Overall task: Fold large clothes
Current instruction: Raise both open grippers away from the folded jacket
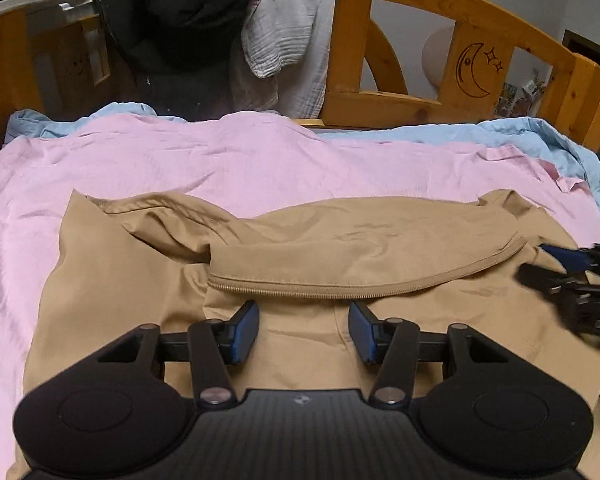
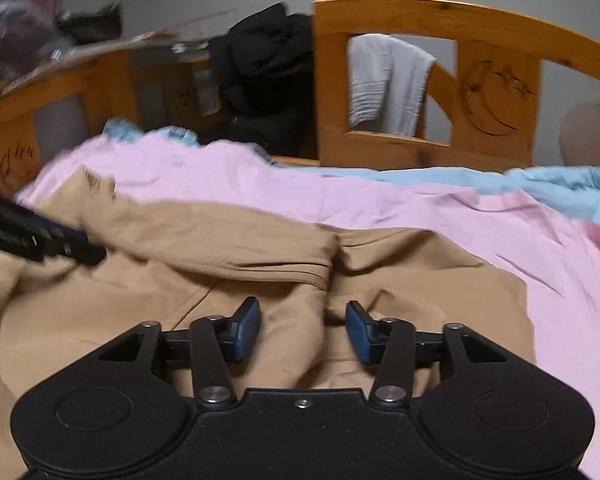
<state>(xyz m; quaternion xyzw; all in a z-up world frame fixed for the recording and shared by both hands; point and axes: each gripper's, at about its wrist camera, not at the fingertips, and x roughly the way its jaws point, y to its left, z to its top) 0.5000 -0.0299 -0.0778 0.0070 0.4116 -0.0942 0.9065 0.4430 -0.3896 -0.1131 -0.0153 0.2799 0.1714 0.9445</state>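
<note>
I've got both the left gripper (image 1: 304, 330) & right gripper (image 2: 303, 330) w/ jaws released over the tan jacket (image 1: 340, 240) on the bed's pink sheet (image 1: 180, 160), mid-fold; next I'd pinch an edge.

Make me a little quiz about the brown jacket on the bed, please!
1. True or false: the left hand-held gripper is squeezing the tan jacket.
2. What lies right under the jacket? A) pink sheet B) bare wood C) black coat
3. Fill in: the wooden bed rail has a carved ____ with stars.

Key: 1 false, its jaws stand open over the cloth. 2 A. 3 moon.
</note>
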